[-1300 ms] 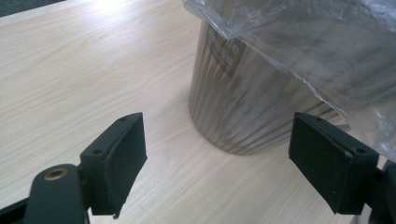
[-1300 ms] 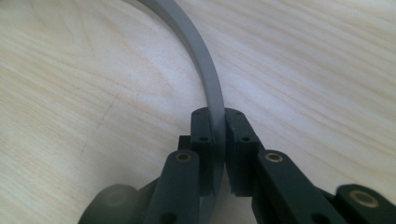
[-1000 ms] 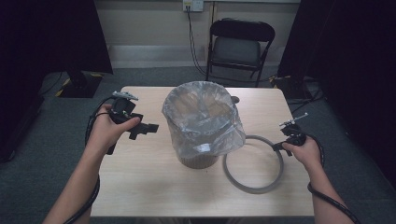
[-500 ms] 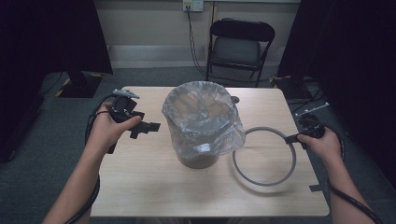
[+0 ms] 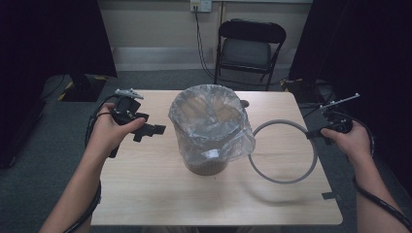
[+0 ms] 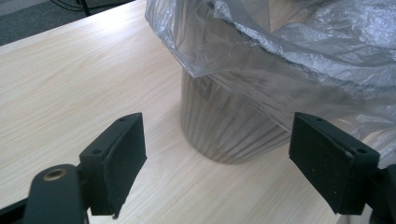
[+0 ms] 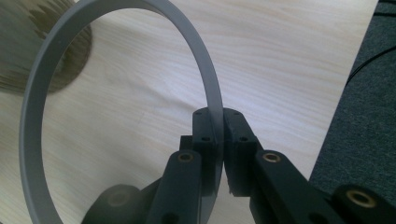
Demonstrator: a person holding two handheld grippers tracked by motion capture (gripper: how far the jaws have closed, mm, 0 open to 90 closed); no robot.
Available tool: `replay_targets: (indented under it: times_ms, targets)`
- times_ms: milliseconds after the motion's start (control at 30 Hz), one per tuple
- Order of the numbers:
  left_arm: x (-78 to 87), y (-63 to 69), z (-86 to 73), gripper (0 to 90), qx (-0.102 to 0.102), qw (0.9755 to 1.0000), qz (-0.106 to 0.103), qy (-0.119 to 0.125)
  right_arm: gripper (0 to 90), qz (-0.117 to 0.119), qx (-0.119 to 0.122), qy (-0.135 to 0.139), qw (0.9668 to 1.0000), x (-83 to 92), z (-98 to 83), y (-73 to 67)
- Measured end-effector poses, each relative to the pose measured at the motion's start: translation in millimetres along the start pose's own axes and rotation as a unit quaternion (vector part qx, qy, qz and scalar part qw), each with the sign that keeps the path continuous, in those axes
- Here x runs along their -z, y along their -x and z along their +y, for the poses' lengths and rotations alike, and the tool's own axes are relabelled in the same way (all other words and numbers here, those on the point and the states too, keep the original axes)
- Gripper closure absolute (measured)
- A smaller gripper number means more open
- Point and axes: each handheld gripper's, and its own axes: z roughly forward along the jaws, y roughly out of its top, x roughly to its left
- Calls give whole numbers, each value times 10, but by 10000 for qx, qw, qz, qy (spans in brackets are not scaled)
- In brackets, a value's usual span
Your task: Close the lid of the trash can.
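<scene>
Grey ring [image 7: 32, 116] held clear of the table, bin-side edge tilted down.

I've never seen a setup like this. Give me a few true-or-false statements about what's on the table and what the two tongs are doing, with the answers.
1. The right tongs are clamped on the grey ring. True.
2. The ring sits around the rim of the bin. False: it is held beside the bin, off its rim.
3. The left tongs are open and hold nothing. True.
4. The bin has no liner. False: a clear plastic bag lines it and hangs over its rim.
5. A folding chair stands beyond the table. True.
</scene>
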Motion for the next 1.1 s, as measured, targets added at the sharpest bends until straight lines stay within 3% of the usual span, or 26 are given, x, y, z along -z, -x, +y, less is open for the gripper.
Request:
replay_targets:
  times_ms: [600, 1100]
  targets:
    - [32, 20, 88, 183, 10, 10000, -20, 18, 847, 62, 119, 114, 9998, 406, 353, 6]
    - [43, 24, 178, 182, -36, 10000, -12, 38, 846, -33, 276, 300, 9992, 914, 683, -68]
